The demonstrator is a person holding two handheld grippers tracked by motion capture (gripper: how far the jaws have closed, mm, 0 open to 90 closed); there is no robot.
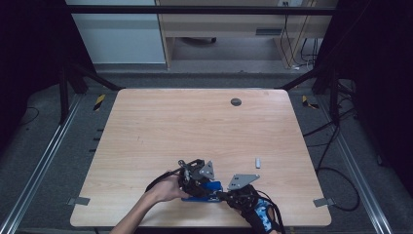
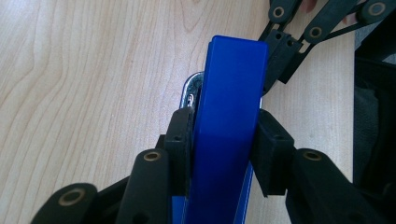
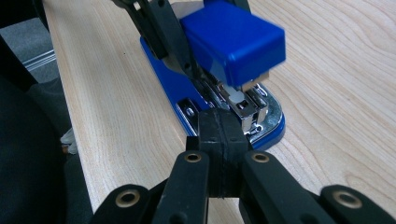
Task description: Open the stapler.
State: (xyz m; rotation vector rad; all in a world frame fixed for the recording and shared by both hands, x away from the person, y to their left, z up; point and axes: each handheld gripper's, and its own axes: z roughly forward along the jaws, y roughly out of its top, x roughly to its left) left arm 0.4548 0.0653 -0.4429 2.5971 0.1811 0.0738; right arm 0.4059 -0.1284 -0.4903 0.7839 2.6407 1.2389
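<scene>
Stapler (image 2: 229,135) clamped by left gripper (image 2: 226,140) fingers | right gripper (image 3: 225,135) fingers closed, empty | small white piece (image 1: 258,162) near

Both grippers are black linkage frames with brass-ringed pivot holes and ribbed black pads (image 3: 219,140). Each carries a grey three-cornered plate (image 1: 242,181) on top at 12 o'clock. The right hand (image 1: 258,214) wears a blue-and-black patterned glove; the left forearm (image 1: 134,219) is unsleeved.

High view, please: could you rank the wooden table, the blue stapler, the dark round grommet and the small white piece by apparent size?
1. Wooden table
2. Blue stapler
3. Dark round grommet
4. Small white piece, only slightly smaller than the grommet.
</scene>
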